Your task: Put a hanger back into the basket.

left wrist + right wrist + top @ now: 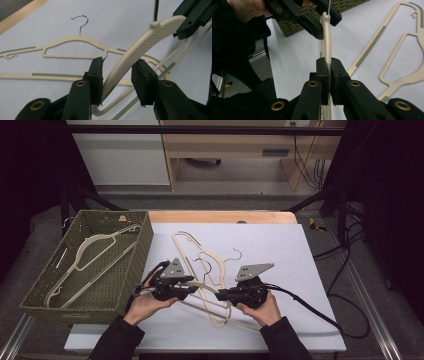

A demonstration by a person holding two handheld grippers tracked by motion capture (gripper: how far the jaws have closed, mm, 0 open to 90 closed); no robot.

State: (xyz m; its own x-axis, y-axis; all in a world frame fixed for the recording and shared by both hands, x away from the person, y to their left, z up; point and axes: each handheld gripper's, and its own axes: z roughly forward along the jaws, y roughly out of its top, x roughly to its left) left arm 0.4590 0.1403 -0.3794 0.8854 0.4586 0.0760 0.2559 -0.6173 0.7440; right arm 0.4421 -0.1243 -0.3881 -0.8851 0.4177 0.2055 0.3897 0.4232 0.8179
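Looking down from the high view, a cream plastic hanger (212,302) lies between both hands above the white sheet (280,250) covering the table, its thin bars hard to trace under the black tools. The left gripper (192,284) and right gripper (220,295) meet it near the middle. A woven olive basket (142,251) at the left holds another pale hanger (92,257), and more hangers (192,252) lie flat on the sheet, overlapping.

Seen from the left gripper view, the held hanger's shoulder (136,51) is a curved, finely dimpled band passing between the jaws — one pad touches it, the other stands clear, so the gripper is spread around it. A flat hanger (75,41) with a wire hook lies behind; its ends are cut off.

Seen from the right gripper view, the jaws are pressed together, pinching the hanger edge-on (327,37) — its lower part is hidden below them.
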